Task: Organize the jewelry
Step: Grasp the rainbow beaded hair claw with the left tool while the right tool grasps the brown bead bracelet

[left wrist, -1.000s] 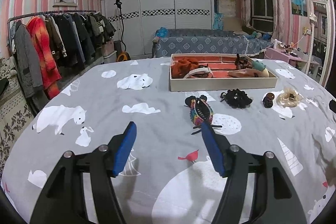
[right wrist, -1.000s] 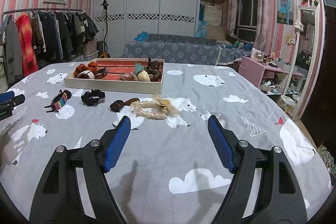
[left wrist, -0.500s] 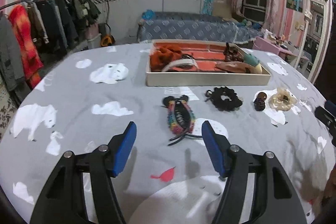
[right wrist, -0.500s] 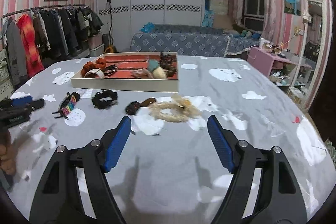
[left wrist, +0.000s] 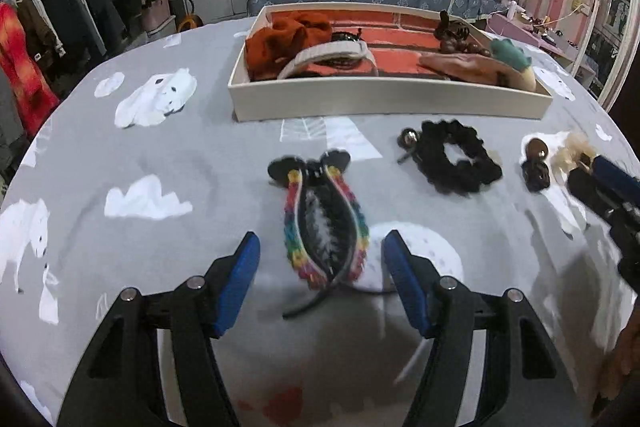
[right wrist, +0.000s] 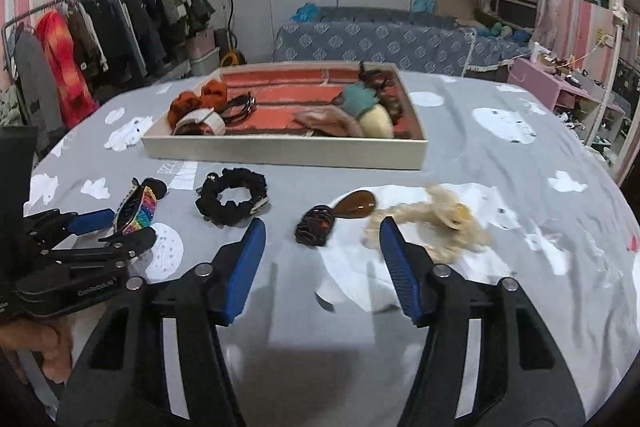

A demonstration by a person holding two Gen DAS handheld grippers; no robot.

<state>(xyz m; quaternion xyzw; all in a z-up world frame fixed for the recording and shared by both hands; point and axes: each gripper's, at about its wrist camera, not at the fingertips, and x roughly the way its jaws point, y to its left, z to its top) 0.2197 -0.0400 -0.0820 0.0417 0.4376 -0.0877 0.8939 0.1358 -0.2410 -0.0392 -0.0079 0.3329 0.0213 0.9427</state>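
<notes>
Inspection of the left wrist view: left gripper spread wide, jaws flanking the near end of a rainbow-edged hair claw that lies on the grey printed bedspread; no contact between pads and claw can be confirmed. Beyond the claw, a black scrunchie lies on the cloth, and further right a brown clip. At the far side stands a cream tray with red lining, holding an orange scrunchie, a white headband and other accessories.

Right wrist view: right gripper also spread, holding nothing, with the brown clip lying between and ahead of its jaws. A cream fluffy hair clip sits just right of it, partly behind the right finger. Black scrunchie left of centre; tray behind. The left gripper shows at the left edge, the hair claw at its tips
</notes>
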